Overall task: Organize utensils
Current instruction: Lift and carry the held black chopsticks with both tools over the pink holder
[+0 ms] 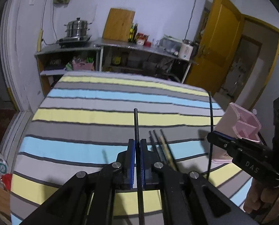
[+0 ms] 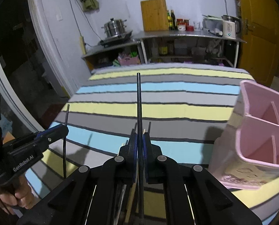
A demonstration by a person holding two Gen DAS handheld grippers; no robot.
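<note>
Between the blue pads of the left hand-held gripper (image 1: 137, 146) a single black chopstick (image 1: 136, 125) is pinched, its tip pointing forward over the striped cloth (image 1: 102, 116) and its other end running back under the camera. The right hand-held gripper (image 2: 139, 138) is pressed in the same way on a second black chopstick (image 2: 139, 101), which stands straight out ahead of its jaws. Each tool shows in the other's view: from the left wrist, the right hand-held gripper comes in at the right edge, its chopstick standing nearly upright in front of the pink holder (image 1: 240, 125); from the right wrist, the left one comes in at the lower left with a hand (image 2: 17, 193) wrapped round its grip.

Just beside the left jaws, to their right, a small bundle of loose chopsticks (image 1: 162, 146) lies on the cloth, dark ones with a paler one among them. The pink holder is a divided plastic caddy, open-topped with several compartments; it stands on the cloth near the right hand-held gripper, at that side of the worktop.

The cloth has wide bands of grey, yellow and light blue set apart by thin dark lines. Beyond it a metal-topped shelf unit (image 2: 177, 34) runs along the white wall, carrying a steel steamer pot (image 2: 114, 27) on a cooktop, a wooden cutting board (image 2: 154, 15) leaning upright, bottles and jars, and a white kettle (image 2: 229, 27). A yellow door (image 1: 220, 43) stands to the right.
</note>
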